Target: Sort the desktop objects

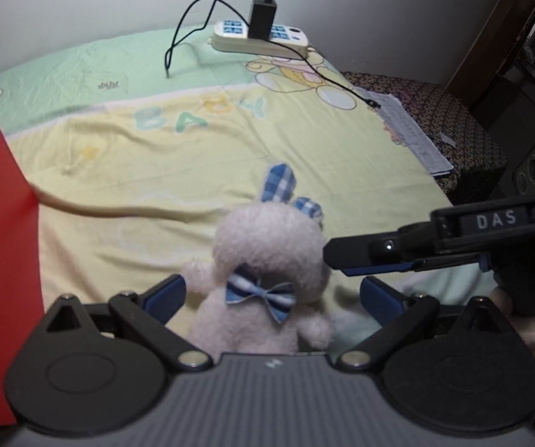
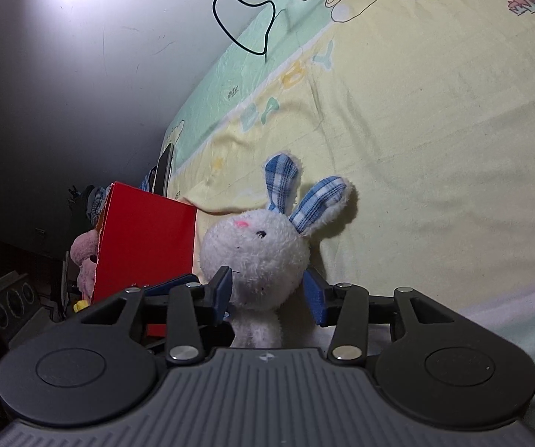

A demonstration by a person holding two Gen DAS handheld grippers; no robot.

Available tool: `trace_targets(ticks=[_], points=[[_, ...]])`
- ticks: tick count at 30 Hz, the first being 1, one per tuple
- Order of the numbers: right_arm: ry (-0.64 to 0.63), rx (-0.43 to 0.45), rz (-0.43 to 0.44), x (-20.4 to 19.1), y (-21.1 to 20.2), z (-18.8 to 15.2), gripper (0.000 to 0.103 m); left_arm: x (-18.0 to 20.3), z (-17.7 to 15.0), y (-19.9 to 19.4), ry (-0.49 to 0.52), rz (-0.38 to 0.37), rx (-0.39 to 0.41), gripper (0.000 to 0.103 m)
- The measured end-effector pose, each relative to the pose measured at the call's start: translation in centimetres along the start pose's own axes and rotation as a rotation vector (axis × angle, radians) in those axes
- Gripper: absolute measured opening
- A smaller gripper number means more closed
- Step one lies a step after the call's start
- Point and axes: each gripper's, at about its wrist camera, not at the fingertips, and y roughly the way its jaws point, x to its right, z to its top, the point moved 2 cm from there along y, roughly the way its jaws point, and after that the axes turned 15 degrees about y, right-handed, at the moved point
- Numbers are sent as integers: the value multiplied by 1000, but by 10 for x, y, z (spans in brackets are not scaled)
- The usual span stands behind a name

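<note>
Both claws sit over the BABY-print sheet (image 1: pixel 304 149) near my red box (image 2: pixel 144 246): left claw (image 1: pixel 273 292) spread around the plush rabbit (image 1: pixel 267 260), right claw (image 2: pixel 267 290) parted beside its head.

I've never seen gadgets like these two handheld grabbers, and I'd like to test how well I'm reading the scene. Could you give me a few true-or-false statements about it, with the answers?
1. The plush bunny has blue checked ears. True.
2. The bunny lies flat on its face. False: it is upright.
3. A black charger is plugged into the power strip. True.
4. The left gripper has its fingers squeezed shut with nothing between them. False: they stand wide open, one on each side of the bunny's body.
5. The sheet is plain white. False: it is yellow and green, printed with "BABY".
</note>
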Motion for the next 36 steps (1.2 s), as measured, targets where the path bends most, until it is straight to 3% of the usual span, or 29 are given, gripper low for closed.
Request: trace_targets(ticks=[4,13,18,25,36], points=[[24,-29,17,-1,12,-1,50,-9,-4,18,-41,-40,-44,81],[52,-28,38,-11,35,7,58,-20,-6,35,-103,-20,-90,71],[85,-41,50,-8,46,10,61,-17,-4,35,-101,8,-89,70],[67,-52,52,-6,36,6,55,-5,-5,28,-104,-6,-95,64],[-24,-11,59,-20,-2,-20,55,27,-7,-25,-76,-33,3,64]])
